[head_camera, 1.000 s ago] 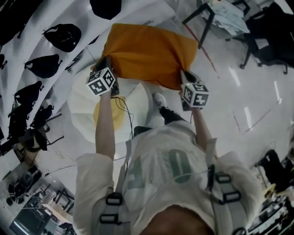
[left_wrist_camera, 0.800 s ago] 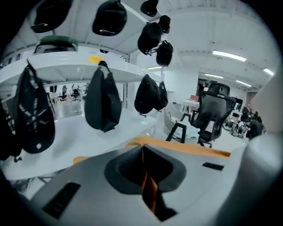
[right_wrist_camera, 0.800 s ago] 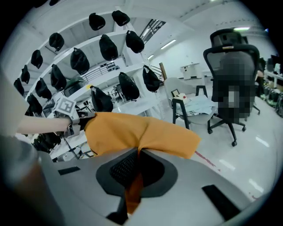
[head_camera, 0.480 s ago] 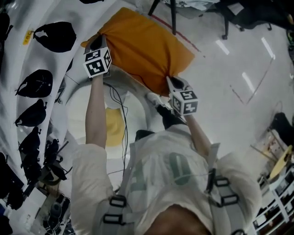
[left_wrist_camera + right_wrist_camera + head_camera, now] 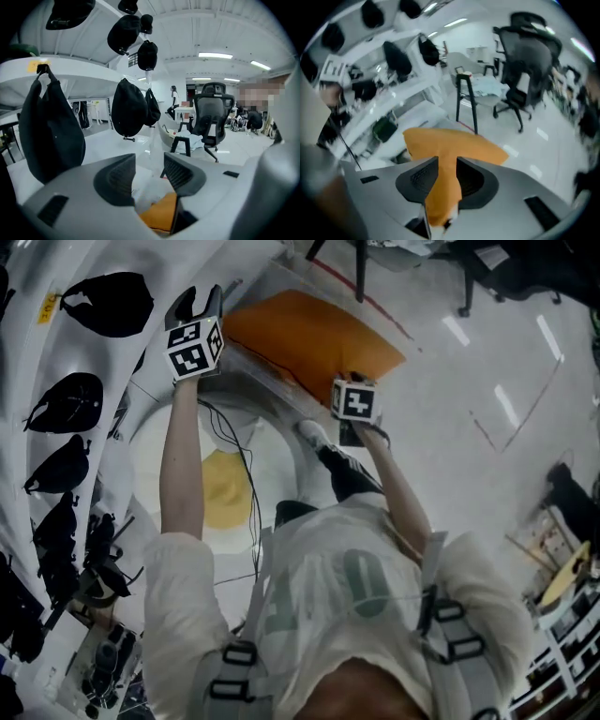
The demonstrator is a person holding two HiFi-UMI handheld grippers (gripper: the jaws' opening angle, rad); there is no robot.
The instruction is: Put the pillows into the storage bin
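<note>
An orange pillow (image 5: 314,338) lies in a clear storage bin (image 5: 267,381) in front of me. My left gripper (image 5: 199,301) is up at the bin's left end; its jaws have just been opening. In the left gripper view the gripper (image 5: 150,164) stands open with nothing gripped, the bin's clear wall and the orange pillow (image 5: 159,213) showing below the gap. My right gripper (image 5: 352,390) is low at the pillow's near right corner. Its jaws (image 5: 447,168) have also just been opening, and a fold of the orange pillow (image 5: 450,145) still hangs loosely between the pads.
A white round cushion with a yellow centre (image 5: 220,488) lies on the floor under my left arm. Black bags (image 5: 103,301) hang on a white rack at the left. A black office chair (image 5: 211,112) and black stand legs (image 5: 466,101) are beyond the bin.
The orange pillow has gone from hanging between both grippers to lying low in the bin. The left gripper has let go of its corner. The right gripper has sunk and opened.
</note>
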